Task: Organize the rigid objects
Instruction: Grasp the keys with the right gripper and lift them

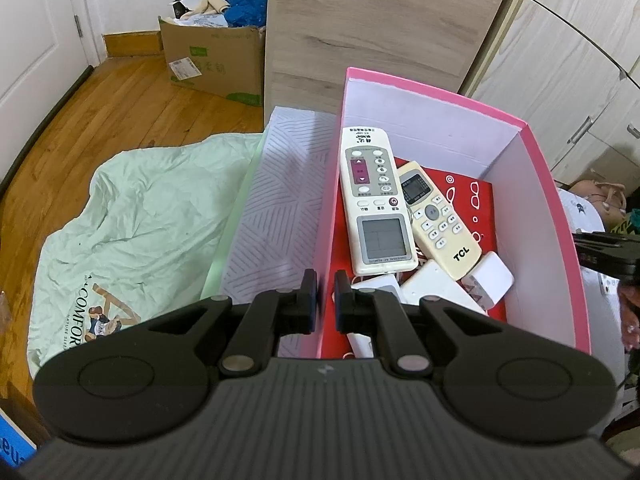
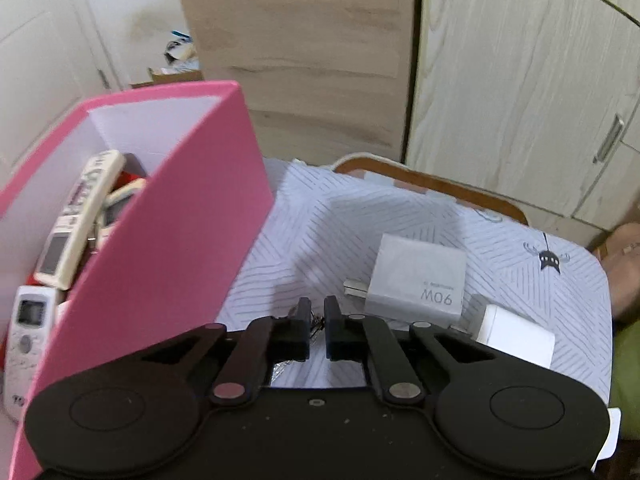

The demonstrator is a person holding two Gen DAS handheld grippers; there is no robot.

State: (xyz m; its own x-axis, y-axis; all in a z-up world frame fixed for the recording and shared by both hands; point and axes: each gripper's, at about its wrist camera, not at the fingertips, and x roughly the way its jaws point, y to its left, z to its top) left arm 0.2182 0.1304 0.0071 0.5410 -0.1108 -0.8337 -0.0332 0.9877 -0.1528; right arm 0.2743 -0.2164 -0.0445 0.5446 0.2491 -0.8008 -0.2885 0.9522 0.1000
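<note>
pinching pink box (image 1: 326, 216) wall, left fingers (image 1: 308, 296) closed; right fingers (image 2: 304, 320) closed beside grey charger (image 2: 418, 280).

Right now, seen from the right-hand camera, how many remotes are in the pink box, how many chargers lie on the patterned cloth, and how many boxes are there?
Remotes in the box: 3 (long white, cream, small white)
Chargers on the cloth: 2 (grey 90W, white)
Pink box: 1
Total: 6
</note>
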